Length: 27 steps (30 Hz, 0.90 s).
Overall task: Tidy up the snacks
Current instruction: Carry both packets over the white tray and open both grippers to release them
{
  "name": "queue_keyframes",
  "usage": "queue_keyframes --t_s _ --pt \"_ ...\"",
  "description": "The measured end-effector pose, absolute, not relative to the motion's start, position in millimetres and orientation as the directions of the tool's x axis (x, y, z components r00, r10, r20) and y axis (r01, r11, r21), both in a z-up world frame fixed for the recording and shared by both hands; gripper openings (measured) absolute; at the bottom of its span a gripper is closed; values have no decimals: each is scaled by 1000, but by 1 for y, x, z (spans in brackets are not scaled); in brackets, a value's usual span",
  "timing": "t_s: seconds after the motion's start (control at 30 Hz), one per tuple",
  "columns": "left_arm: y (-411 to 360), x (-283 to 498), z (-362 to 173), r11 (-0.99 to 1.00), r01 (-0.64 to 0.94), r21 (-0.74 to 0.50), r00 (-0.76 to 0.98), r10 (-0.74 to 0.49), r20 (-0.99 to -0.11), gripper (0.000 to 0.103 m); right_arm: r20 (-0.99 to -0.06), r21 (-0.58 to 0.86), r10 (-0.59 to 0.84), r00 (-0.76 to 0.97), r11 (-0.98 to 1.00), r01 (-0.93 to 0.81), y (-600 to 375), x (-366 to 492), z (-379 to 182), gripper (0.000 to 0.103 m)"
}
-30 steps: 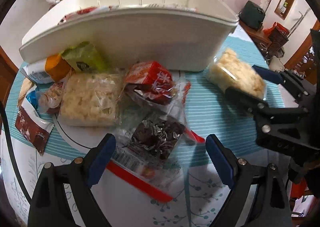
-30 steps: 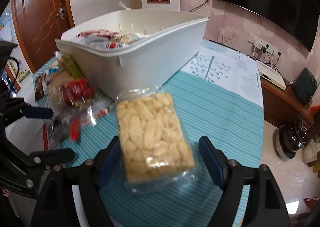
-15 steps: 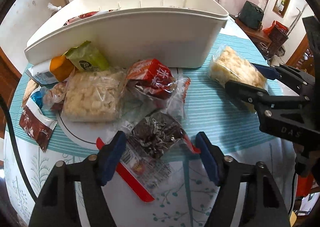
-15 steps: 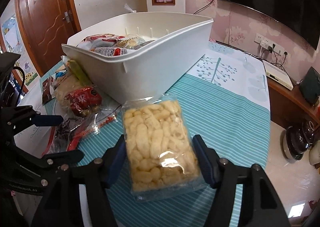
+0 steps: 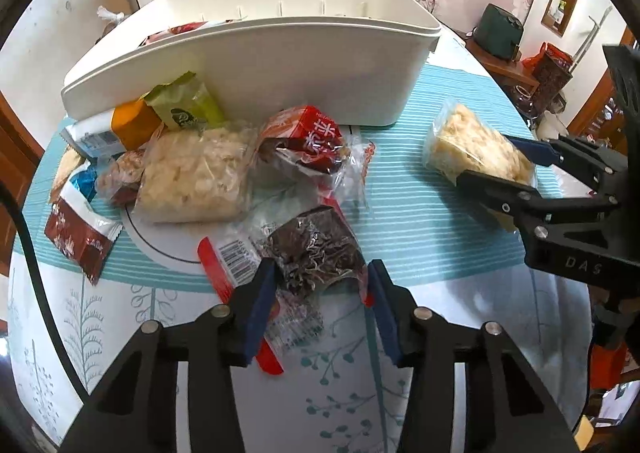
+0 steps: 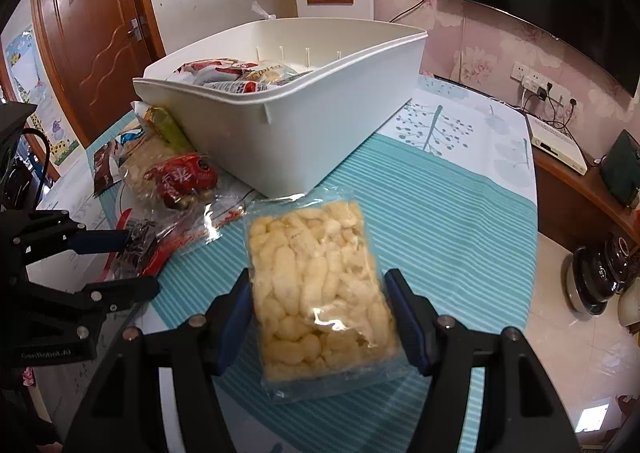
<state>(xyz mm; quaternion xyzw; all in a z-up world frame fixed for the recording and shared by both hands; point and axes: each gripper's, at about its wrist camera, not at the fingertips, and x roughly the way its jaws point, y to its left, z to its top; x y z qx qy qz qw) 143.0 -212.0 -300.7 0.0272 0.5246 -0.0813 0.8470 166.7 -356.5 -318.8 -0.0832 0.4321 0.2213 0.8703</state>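
At lower centre, the right gripper [image 6: 320,317] has its jaws closed against a clear bag of pale puffs [image 6: 320,289]; the left gripper [image 5: 320,301] pinches a dark-snack packet [image 5: 316,249], though firmness is unclear. Mid-frame, several loose packets [image 5: 192,177] remain on the table [image 5: 420,213]; the white bin [image 5: 260,65] in the upper centre is, I judge, only partly filled.
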Motion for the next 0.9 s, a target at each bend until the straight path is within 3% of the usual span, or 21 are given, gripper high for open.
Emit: queue_keyframes --t_s 0.47,0.6,0.9 --pt "-181 118 -275 988 121 -94 446 -139 -884 43 -789 48 319 526 884 -465 -361 141 -304 65" --pt "-162 113 -249 986 81 -145 448 -166 -878 43 -782 51 330 529 880 -473 -363 132 -295 65" --pt "-135 122 -172 993 28 -112 537 -109 -836 43 -733 50 384 562 854 -519 -353 119 -252 64"
